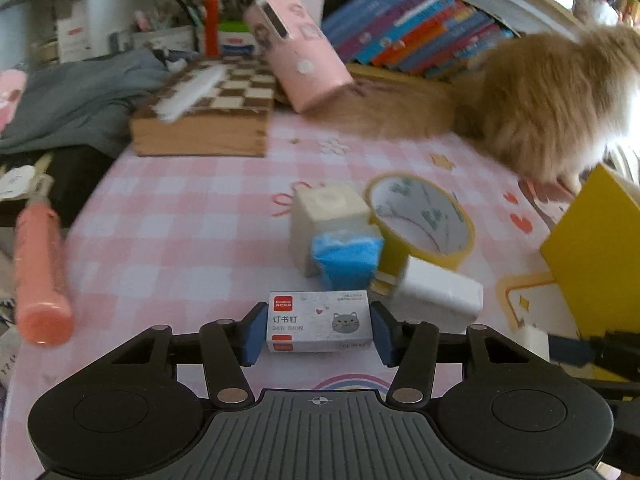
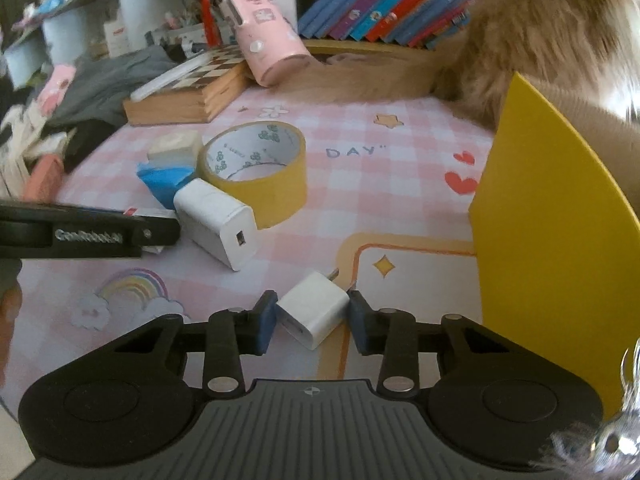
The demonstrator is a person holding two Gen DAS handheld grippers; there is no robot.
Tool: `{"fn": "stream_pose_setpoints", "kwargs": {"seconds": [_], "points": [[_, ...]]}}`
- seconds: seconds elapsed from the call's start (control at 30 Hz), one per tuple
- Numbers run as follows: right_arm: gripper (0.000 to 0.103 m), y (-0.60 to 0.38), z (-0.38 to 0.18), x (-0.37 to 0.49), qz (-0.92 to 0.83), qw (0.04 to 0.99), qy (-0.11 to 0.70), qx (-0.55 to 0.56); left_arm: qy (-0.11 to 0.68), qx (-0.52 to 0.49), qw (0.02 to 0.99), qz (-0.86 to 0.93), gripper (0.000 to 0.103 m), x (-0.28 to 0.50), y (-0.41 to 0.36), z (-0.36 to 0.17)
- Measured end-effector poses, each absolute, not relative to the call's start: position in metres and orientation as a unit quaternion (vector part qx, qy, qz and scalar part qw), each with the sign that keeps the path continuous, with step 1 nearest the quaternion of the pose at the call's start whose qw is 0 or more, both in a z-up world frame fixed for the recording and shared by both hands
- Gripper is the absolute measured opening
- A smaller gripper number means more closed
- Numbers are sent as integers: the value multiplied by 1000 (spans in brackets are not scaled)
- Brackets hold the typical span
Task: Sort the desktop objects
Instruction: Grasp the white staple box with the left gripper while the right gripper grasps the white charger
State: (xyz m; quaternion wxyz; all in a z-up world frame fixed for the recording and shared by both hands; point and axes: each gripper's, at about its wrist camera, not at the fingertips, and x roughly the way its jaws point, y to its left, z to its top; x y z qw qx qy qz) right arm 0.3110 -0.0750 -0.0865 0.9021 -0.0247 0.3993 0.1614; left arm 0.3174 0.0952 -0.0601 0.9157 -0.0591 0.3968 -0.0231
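Left gripper [image 1: 320,326]: blue-padded jaws pinching a small rectangular cardboard staple box [image 1: 319,321], just in front of the tape roll [image 1: 420,220]. Right gripper [image 2: 313,322]: jaws pinching a smooth white cube charger [image 2: 313,316], well in front of the roll. Table [image 2: 400,152]: pink checked cloth. Roll: yellow, glossy ring, standing on its rim.

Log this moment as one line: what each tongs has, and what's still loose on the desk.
left tongs: shut on staple box | right tongs: shut on small charger | loose: tape roll, large charger
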Motion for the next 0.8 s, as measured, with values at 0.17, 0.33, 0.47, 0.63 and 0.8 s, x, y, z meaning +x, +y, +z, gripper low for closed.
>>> {"fn": "stream_pose_setpoints", "kwargs": {"seconds": [0.17,0.33,0.47,0.63,0.8], "points": [[35,-77,-84,303,166,900,404,-15,388,-38,921,-30,52,305,100,-46],[35,-79,-76,290,196,889,414,-16,385,-7,920,-69,52,287,98,-30],[35,-85,-61,275,218,888,403,-27,376,2,922,-88,52,272,97,-15],[35,-97,-44,255,223,893,391,-29,375,-21,922,-98,52,256,99,-2],[35,-101,-37,237,244,879,408,-33,362,0,922,-134,52,242,95,12]]}}
